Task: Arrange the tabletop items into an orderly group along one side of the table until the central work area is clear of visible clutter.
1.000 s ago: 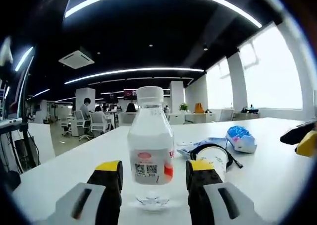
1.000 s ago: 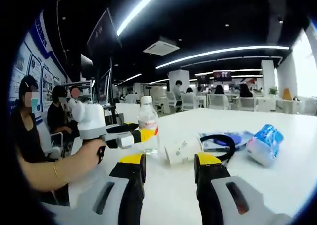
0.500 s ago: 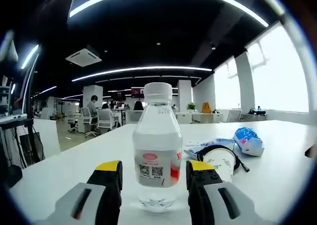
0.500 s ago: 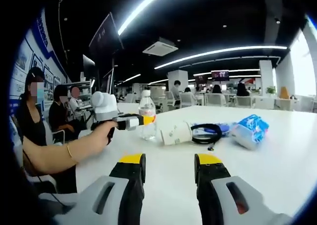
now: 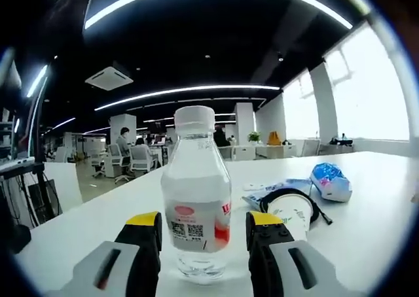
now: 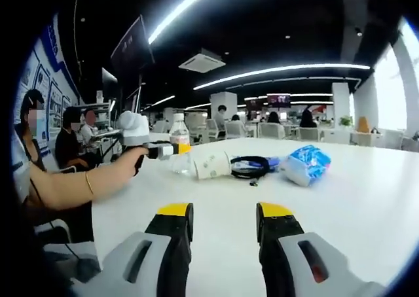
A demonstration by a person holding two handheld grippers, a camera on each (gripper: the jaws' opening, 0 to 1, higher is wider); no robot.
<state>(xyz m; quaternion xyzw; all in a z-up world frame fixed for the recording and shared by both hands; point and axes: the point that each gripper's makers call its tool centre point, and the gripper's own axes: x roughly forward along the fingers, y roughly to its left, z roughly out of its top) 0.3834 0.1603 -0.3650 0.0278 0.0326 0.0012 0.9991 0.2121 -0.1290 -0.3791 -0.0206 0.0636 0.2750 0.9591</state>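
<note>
Left gripper (image 5: 203, 228) has its yellow-tipped jaws either side of a clear water bottle (image 5: 195, 199), w/ a narrow gap visible each side in the left gripper view, so can't tell whether it grips yet. Bottle stands upright on the white table (image 5: 366, 199), long axis vertical, white cap up, label w/ QR code facing the camera. In the right gripper view the same bottle (image 6: 178, 152) sits near the table's left edge, w/ a hand (image 6: 127, 166) holding the left gripper (image 6: 171, 149) at it. Just right of the bottle a paper cup (image 5: 287, 212) lies on its side, long axis roughly along the table; its mouth faces the camera in the left gripper view, and it points sideways in the right gripper view (image 6: 213, 165). Beside it lies a loop of black cable (image 6: 249, 164) on a flat blue packet (image 5: 278, 187), then a blue-white snack bag (image 6: 303, 165) lying further right. Right gripper (image 6: 224, 222) is apart from all items, jaws spread w/ nothing between, over bare table (image 6: 366, 205) nearer the camera. People sit at left past the table edge.
</note>
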